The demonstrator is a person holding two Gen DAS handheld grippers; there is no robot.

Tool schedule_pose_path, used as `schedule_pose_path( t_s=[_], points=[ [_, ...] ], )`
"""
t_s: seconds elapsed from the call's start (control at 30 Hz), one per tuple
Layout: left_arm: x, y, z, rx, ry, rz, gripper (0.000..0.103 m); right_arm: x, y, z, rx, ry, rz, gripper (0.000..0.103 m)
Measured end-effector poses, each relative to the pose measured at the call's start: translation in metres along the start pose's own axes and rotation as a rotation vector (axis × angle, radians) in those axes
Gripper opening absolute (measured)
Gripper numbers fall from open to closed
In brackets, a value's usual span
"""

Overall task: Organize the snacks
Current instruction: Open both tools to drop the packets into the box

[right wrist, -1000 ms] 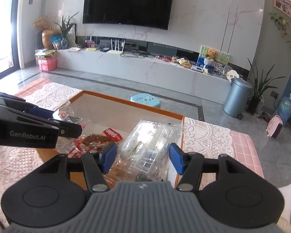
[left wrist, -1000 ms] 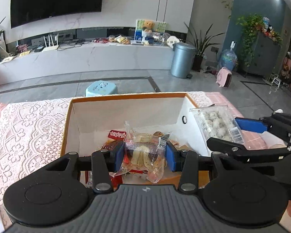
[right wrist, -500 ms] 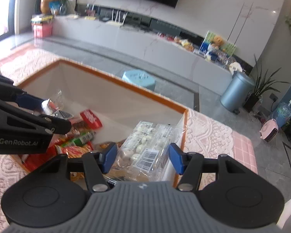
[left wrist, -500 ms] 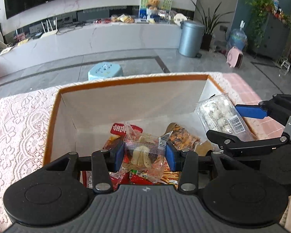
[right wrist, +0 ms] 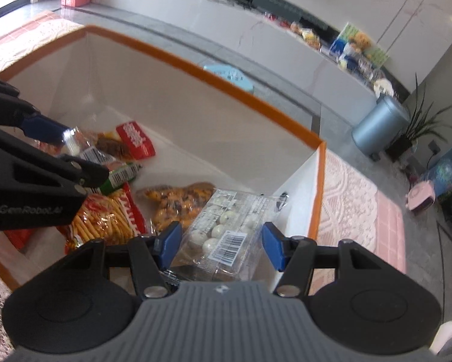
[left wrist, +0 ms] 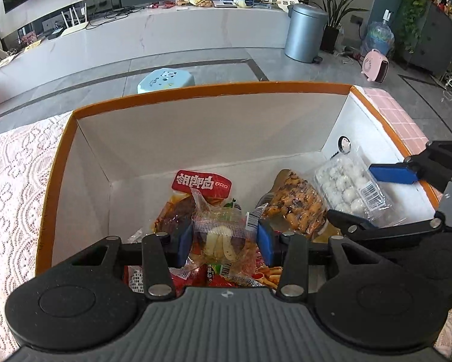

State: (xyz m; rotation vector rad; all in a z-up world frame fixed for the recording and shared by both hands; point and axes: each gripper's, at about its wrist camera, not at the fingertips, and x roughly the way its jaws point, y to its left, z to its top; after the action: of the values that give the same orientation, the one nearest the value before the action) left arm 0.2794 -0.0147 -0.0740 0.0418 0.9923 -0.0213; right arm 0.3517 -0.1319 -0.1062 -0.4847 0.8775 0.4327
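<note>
A white box with an orange rim (left wrist: 214, 89) (right wrist: 195, 66) holds several snack packs. My left gripper (left wrist: 224, 236) is shut on a small clear snack packet (left wrist: 223, 235) and holds it low inside the box, above the red packs. My right gripper (right wrist: 221, 242) is shut on a clear bag of white balls (right wrist: 226, 226) (left wrist: 349, 187) inside the box, by its right wall. A red-labelled pack (left wrist: 200, 184) (right wrist: 135, 140) and an orange snack bag (left wrist: 295, 203) (right wrist: 177, 202) lie on the box floor. The left gripper also shows in the right wrist view (right wrist: 66, 147).
The box stands on a table with a white lace cloth (left wrist: 11, 187) over pink (right wrist: 389, 226). A pack of stick snacks (right wrist: 105, 220) lies at the box's near side. Beyond are a blue stool (left wrist: 165, 80), a grey bin (left wrist: 306, 33) and a long white bench.
Both grippers have moved down into the box with their packs still held. The bag of white balls has come from above the rim to inside the right wall.
</note>
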Motion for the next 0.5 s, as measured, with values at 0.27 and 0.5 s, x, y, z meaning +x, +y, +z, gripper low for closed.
schedule_pose_path(
  t_s=[0.27,0.5],
  points=[
    [0.005,-0.006,0.003,0.046,0.01,0.044,0.054,0.005,0.011,0.0,-0.026,0.019,-0.006,0.057],
    [0.003,-0.007,0.003,0.044,0.014,0.042,0.061,0.005,0.013,0.0,-0.043,0.033,-0.02,0.06]
  ],
)
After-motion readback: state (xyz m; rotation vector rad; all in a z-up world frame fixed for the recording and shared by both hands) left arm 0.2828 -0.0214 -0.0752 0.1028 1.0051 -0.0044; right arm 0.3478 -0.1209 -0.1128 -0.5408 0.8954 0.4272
